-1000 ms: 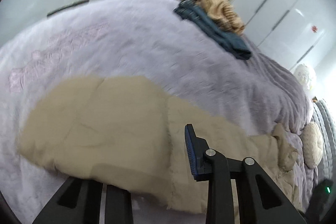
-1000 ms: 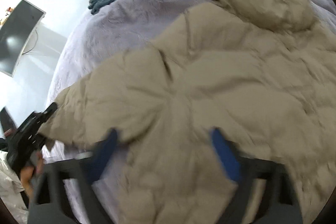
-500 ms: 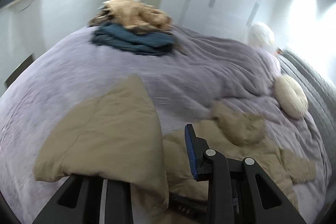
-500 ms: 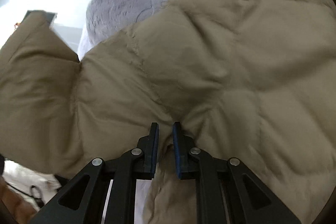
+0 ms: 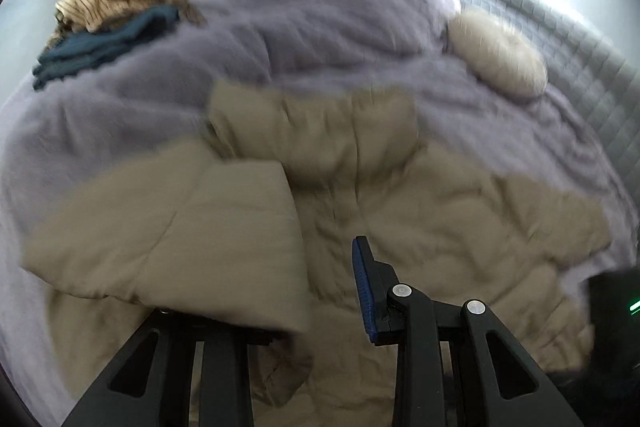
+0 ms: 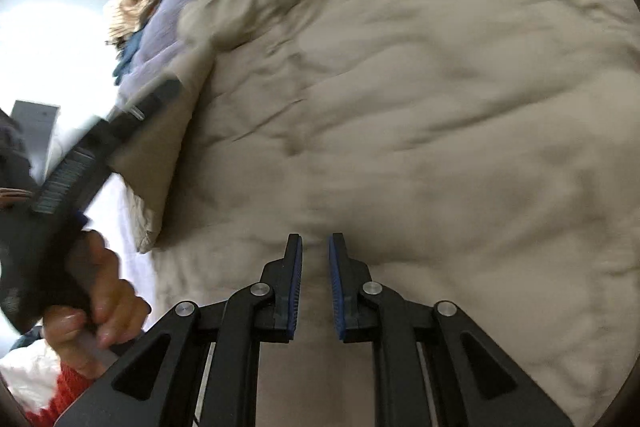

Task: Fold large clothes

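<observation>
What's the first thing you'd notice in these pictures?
A big puffy tan coat spread across the purple bed, with both grippers pinching it. The left gripper holds a flap of it up, and the right gripper grips a fold. A pile of clothes sits at the bed's far corner.

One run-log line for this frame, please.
stage: folding beige puffer jacket on purple bedspread | left gripper: holds jacket flap | right gripper: pinches jacket fabric | aside: folded clothes pile

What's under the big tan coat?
The tan coat lies spread on the fluffy purple blanket, which shows all around it. Whatever else is beneath the coat's middle is covered, so I can't tell.
</observation>
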A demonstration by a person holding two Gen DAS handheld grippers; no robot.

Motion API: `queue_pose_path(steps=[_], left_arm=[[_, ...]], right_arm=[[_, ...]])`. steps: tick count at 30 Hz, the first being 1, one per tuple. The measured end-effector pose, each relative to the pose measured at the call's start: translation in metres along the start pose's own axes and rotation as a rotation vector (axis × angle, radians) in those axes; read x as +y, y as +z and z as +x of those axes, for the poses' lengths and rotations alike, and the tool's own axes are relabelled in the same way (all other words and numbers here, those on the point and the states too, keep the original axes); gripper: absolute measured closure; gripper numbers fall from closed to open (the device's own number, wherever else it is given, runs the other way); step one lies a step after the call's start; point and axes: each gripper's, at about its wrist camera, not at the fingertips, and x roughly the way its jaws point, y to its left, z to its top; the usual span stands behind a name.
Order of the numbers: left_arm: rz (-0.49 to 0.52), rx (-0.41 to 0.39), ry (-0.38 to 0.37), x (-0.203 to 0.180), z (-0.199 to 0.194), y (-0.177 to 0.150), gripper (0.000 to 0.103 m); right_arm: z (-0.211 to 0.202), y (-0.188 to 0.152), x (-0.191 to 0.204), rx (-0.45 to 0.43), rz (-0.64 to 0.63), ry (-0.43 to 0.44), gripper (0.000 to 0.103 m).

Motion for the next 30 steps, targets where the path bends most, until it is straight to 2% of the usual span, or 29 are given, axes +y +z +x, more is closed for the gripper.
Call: queue_pose_path(steps=[1, 2, 4, 6, 8, 9, 11, 12, 13, 17, 20, 23, 27, 30], left_arm=[[0.001, 0.027, 0.010, 0.001, 0.008, -0.004, 0.067], [0.001, 0.047, 0.017, 0.001, 0.012, -0.008, 0.051], [-0.018, 0.052, 0.011, 0.007, 0.012, -0.016, 0.030], [-0.042, 0.039, -0.018, 0.013, 0.003, -0.021, 0.030], [-0.040, 0.066, -0.031, 0.018, -0.007, -0.024, 0.030], [-0.040, 0.065, -0.033, 0.022, -0.012, -0.028, 0.030], [-0.048, 0.046, -0.039, 0.032, -0.031, -0.035, 0.030], [-0.058, 0.031, -0.035, 0.040, -0.042, -0.039, 0.030], [-0.073, 0.017, -0.020, 0.050, -0.053, -0.044, 0.030], [-0.168, -0.021, 0.069, 0.102, -0.081, -0.055, 0.030], [-0.308, 0.015, 0.126, 0.154, -0.080, -0.070, 0.030], [-0.413, 0.047, 0.144, 0.184, -0.072, -0.090, 0.030], [-0.432, 0.083, 0.165, 0.196, -0.054, -0.108, 0.030], [-0.453, 0.090, 0.142, 0.201, -0.048, -0.115, 0.030]], right_arm=[[-0.001, 0.000, 0.000, -0.005, -0.005, -0.010, 0.088], [-0.008, 0.002, -0.007, -0.008, -0.010, -0.014, 0.088], [-0.005, 0.003, -0.004, -0.008, -0.023, -0.023, 0.088], [-0.003, 0.010, -0.001, -0.003, -0.045, -0.028, 0.087], [-0.007, 0.017, 0.006, -0.012, -0.083, -0.059, 0.087], [-0.010, 0.021, 0.003, -0.019, -0.103, -0.073, 0.084], [-0.015, 0.021, 0.010, -0.044, -0.164, -0.109, 0.057], [-0.026, 0.014, 0.004, -0.058, -0.190, -0.116, 0.029], [-0.037, 0.008, 0.007, -0.087, -0.230, -0.118, 0.016], [-0.036, 0.004, 0.061, -0.143, -0.435, -0.167, 0.016], [-0.016, -0.006, 0.115, -0.184, -0.646, -0.240, 0.016], [0.018, -0.016, 0.158, -0.213, -0.833, -0.306, 0.016], [0.055, -0.006, 0.180, -0.255, -0.917, -0.402, 0.016], [0.043, 0.013, 0.173, -0.336, -0.807, -0.421, 0.017]])
